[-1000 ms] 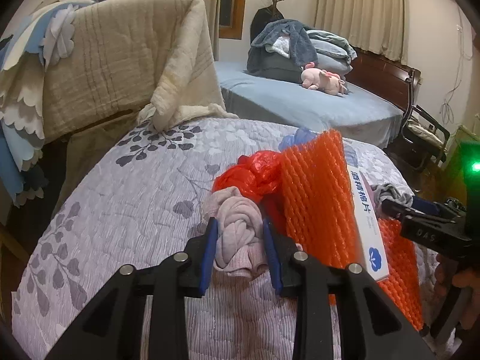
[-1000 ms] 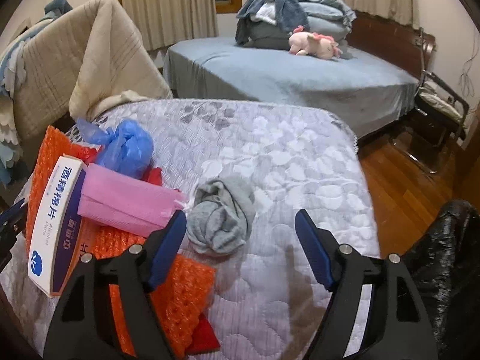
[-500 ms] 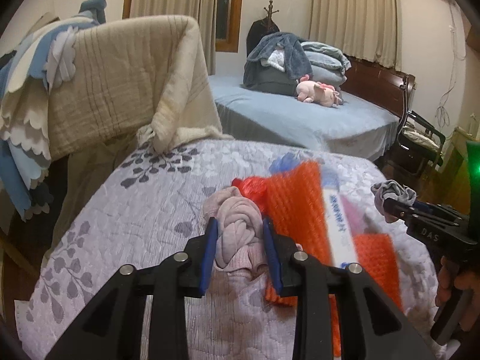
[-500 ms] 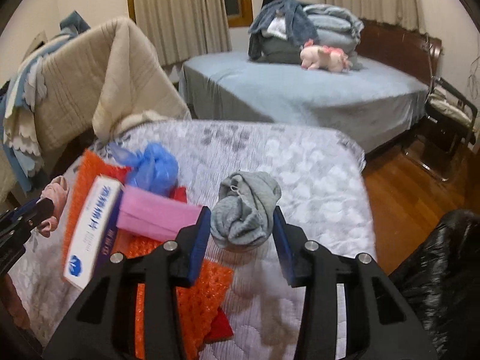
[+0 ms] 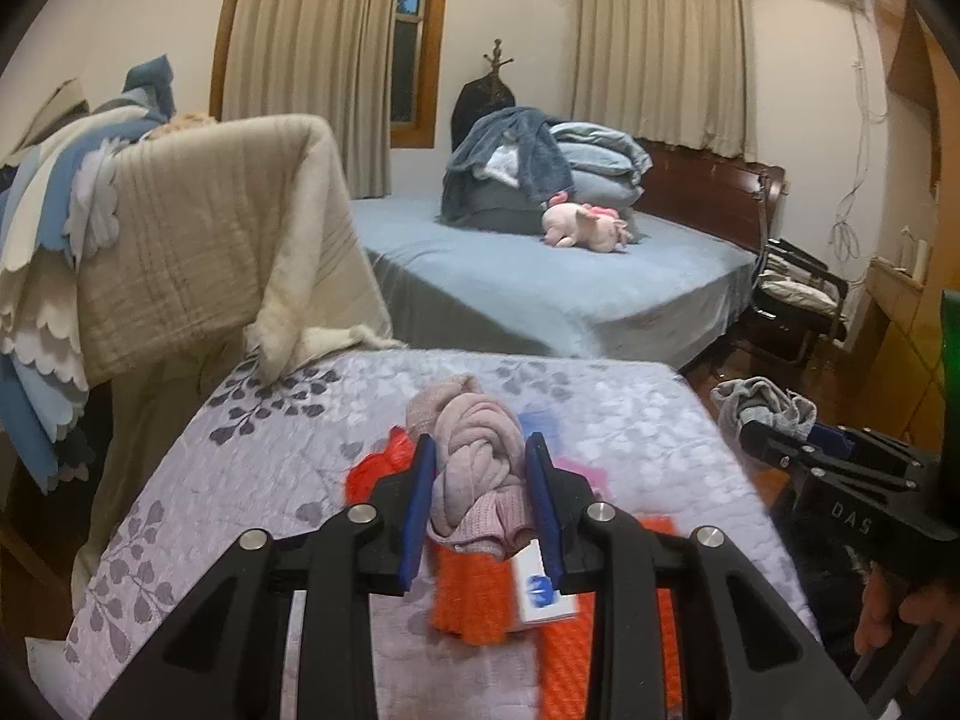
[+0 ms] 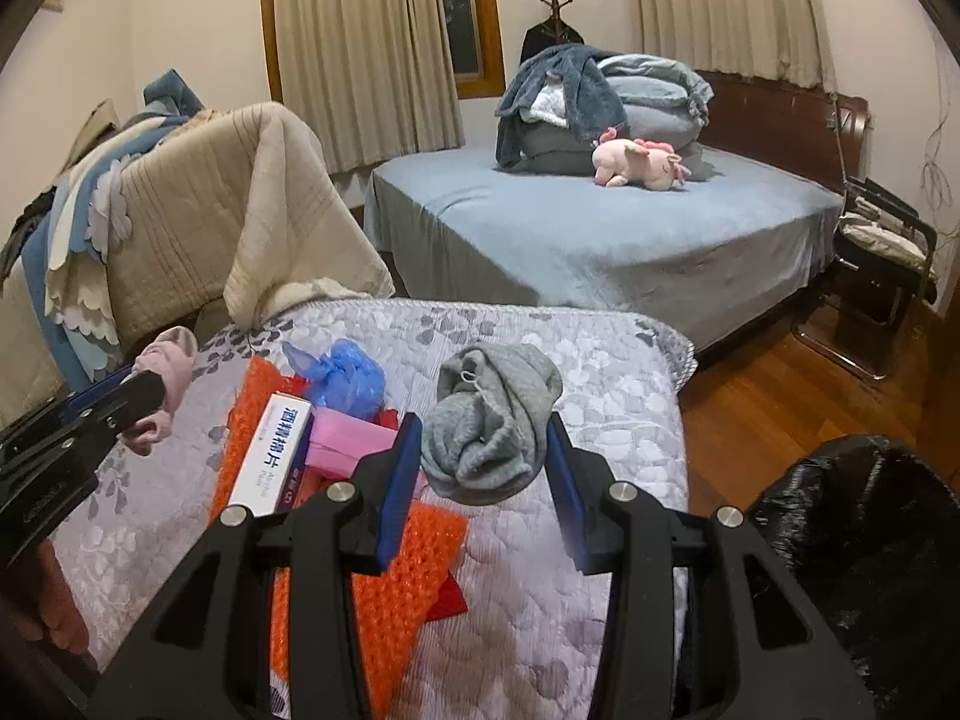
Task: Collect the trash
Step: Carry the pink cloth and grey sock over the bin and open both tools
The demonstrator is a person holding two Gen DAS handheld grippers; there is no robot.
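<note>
My left gripper (image 5: pixel 480 492) is shut on a rolled pink sock (image 5: pixel 474 450), held above the quilted bed; it also shows in the right wrist view (image 6: pixel 165 384). My right gripper (image 6: pixel 480 462) is shut on a rolled grey sock (image 6: pixel 492 414), lifted off the quilt; it also shows in the left wrist view (image 5: pixel 762 405). On the quilt lie orange foam netting (image 6: pixel 396 582), a white and blue box (image 6: pixel 273 456), a pink packet (image 6: pixel 348 438), a blue plastic bag (image 6: pixel 345 375) and red plastic (image 5: pixel 375 465).
A black trash bag (image 6: pixel 864 546) stands open at the right of the quilted bed (image 6: pixel 576 372). A blanket-draped chair (image 6: pixel 198 216) stands at the left. A blue bed (image 6: pixel 600 240) with a pink plush toy (image 6: pixel 642 162) lies behind. Wood floor (image 6: pixel 774 372) at right.
My right gripper closed on the grey sock and lifted it off the quilt. My left gripper rose with the pink sock; both now sit higher above the trash pile.
</note>
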